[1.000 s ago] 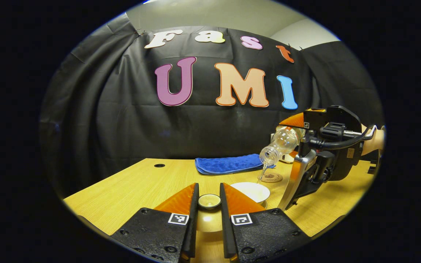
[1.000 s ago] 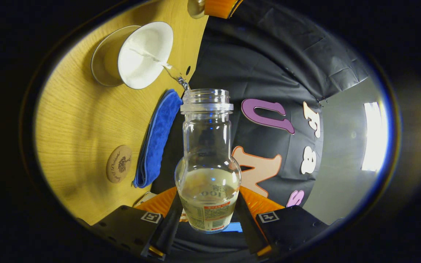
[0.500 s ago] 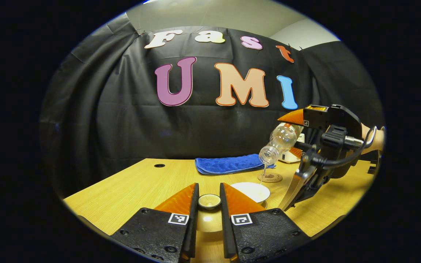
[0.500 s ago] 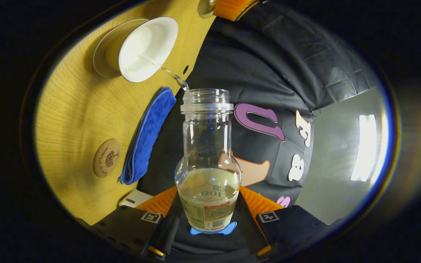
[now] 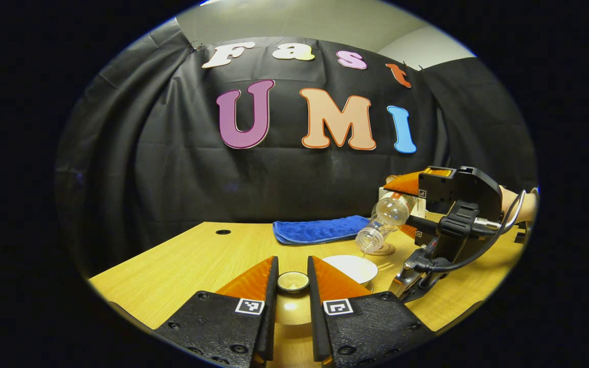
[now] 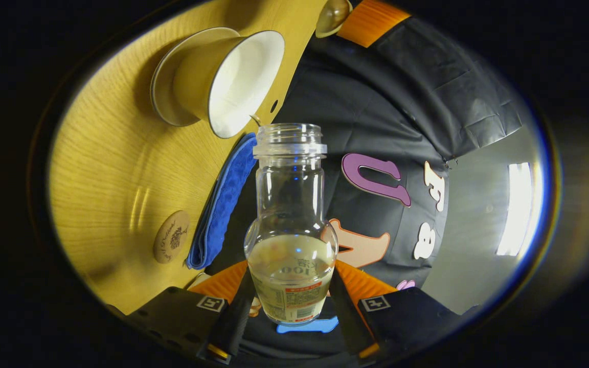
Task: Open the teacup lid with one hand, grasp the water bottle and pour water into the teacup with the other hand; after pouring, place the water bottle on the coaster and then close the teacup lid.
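Observation:
My left gripper (image 5: pixel 293 261) is shut on the knob of the teacup lid (image 5: pixel 293 281) and holds it above the wooden table, left of the cup. The white teacup (image 5: pixel 350 267) stands open on its saucer (image 6: pixel 164 87). My right gripper (image 6: pixel 292 266) is shut on the clear water bottle (image 6: pixel 289 225), which is tipped with its mouth just over the cup's rim. A thin trickle runs from the mouth into the teacup (image 6: pixel 246 76). Some water remains in the bottle (image 5: pixel 384 220). The round wooden coaster (image 6: pixel 172 236) lies bare beyond the cup.
A folded blue cloth (image 5: pixel 317 229) lies along the table's far edge, beside the coaster (image 5: pixel 385 250). The table (image 5: pixel 192 260) has a small cable hole (image 5: pixel 223 231) at its back left. A hand (image 5: pixel 522 204) holds the right gripper.
The right gripper has come down with the bottle, so its mouth is now close over the cup's rim. The stream has thinned to a trickle. The left gripper and lid have stayed still.

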Motion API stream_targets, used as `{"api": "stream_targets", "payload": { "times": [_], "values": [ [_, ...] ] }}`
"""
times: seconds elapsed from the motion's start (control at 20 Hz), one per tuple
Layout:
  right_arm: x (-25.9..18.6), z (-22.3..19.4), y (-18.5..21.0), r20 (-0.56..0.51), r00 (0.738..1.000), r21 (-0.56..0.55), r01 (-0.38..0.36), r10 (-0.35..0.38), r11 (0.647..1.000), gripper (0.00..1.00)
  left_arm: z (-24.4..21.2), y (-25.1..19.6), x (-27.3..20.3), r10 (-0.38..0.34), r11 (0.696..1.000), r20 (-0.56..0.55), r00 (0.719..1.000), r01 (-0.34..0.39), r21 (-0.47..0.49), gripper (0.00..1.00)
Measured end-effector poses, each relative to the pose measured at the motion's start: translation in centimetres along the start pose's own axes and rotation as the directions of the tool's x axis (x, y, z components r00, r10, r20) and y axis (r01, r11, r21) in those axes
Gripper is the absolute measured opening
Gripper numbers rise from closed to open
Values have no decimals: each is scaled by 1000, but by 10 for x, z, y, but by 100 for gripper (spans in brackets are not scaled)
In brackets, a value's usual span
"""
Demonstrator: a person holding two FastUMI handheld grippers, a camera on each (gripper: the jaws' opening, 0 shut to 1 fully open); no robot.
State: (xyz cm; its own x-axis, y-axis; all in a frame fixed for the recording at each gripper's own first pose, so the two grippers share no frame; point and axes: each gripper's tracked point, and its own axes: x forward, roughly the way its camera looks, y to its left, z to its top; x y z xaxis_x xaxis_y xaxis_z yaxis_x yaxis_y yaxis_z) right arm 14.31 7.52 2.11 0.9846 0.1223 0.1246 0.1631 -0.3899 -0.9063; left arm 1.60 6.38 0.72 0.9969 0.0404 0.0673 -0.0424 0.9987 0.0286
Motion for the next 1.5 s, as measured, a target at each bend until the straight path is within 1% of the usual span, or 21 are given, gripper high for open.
{"api": "stream_targets", "payload": {
  "times": [0.1, 0.25, 0.3, 0.4, 0.5, 0.55, 0.6, 0.65, 0.7, 0.75, 0.8, 0.85, 0.9, 1.0, 1.05, 1.15, 1.3, 1.35, 1.4, 1.45, 1.5],
  "values": [
    [-1, 2, 11, 1, 999, 70, -45, 45, 997, 81, 1, 0, 0, 0, 1000, 0, 1000, 0, 0, 27],
    [-4, 2, 24, -6, 993, 226, -110, 115, 968, 83, 0, 0, 1, 0, 1000, 0, 1000, 0, 0, 27],
    [-6, 1, 26, -6, 991, 285, -128, 135, 950, 81, 1, 0, 1, 0, 1000, 0, 1000, 0, 0, 27],
    [-10, 0, 37, 6, 982, 417, -175, 190, 892, 81, 0, 1, 0, 4, 1000, 0, 1000, -4, 0, 27],
    [-15, 0, 43, 28, 970, 546, -216, 240, 809, 81, 0, 2, 0, 9, 1000, 0, 1000, -9, 0, 26],
    [-17, -1, 46, 36, 965, 612, -228, 261, 757, 84, 1, 2, 0, 9, 1000, -1, 1000, -9, 0, 27],
    [-18, -5, 49, 41, 960, 669, -233, 278, 705, 78, 1, 2, 1, 9, 1000, -1, 1000, -9, 1, 26],
    [-17, -7, 51, 49, 953, 736, -237, 300, 634, 84, 1, 2, 1, 9, 1000, -1, 1000, -9, 1, 26],
    [-16, -8, 51, 61, 947, 802, -234, 315, 549, 78, 1, 2, 1, 9, 1000, 0, 1000, -9, 1, 27],
    [-14, -13, 50, 63, 945, 855, -216, 320, 471, 84, 0, 2, 0, 9, 1000, -1, 1000, -9, 1, 28],
    [-8, -22, 50, 61, 945, 897, -193, 321, 398, 84, 0, 2, 0, 9, 1000, -1, 1000, -9, 0, 27],
    [-5, -28, 50, 56, 945, 932, -165, 322, 323, 79, 1, 2, 0, 9, 1000, -1, 1000, -9, 1, 27],
    [-1, -31, 51, 58, 943, 963, -140, 328, 231, 79, 1, 2, 0, 9, 1000, 0, 1000, -9, 0, 27],
    [7, -39, 59, 64, 936, 991, -100, 347, 88, 79, 1, 2, 1, 9, 1000, 0, 1000, -9, 1, 27],
    [10, -42, 64, 61, 933, 996, -81, 355, 43, 79, 1, 1, 0, 9, 1000, 0, 1000, -9, 0, 27],
    [19, -50, 73, 43, 930, 999, -38, 365, -22, 81, 1, 1, 0, 9, 1000, 0, 1000, -9, 0, 27],
    [33, -50, 79, 48, 933, 992, -3, 355, -128, 80, 2, 2, 0, 9, 1000, 0, 1000, -9, 0, 26],
    [38, -50, 80, 44, 936, 989, 9, 348, -150, 83, 1, 1, -1, 9, 1000, -1, 1000, -9, 0, 26],
    [43, -50, 80, 45, 938, 986, 13, 344, -164, 81, 1, 1, 0, 9, 1000, -1, 1000, -9, 0, 26],
    [46, -49, 80, 41, 939, 985, 19, 341, -172, 82, 0, 1, -1, 9, 1000, -1, 1000, -9, 0, 27],
    [50, -51, 81, 33, 940, 984, 30, 340, -178, 81, 1, 1, -1, 9, 1000, -1, 1000, -9, 0, 27]
  ]
}}
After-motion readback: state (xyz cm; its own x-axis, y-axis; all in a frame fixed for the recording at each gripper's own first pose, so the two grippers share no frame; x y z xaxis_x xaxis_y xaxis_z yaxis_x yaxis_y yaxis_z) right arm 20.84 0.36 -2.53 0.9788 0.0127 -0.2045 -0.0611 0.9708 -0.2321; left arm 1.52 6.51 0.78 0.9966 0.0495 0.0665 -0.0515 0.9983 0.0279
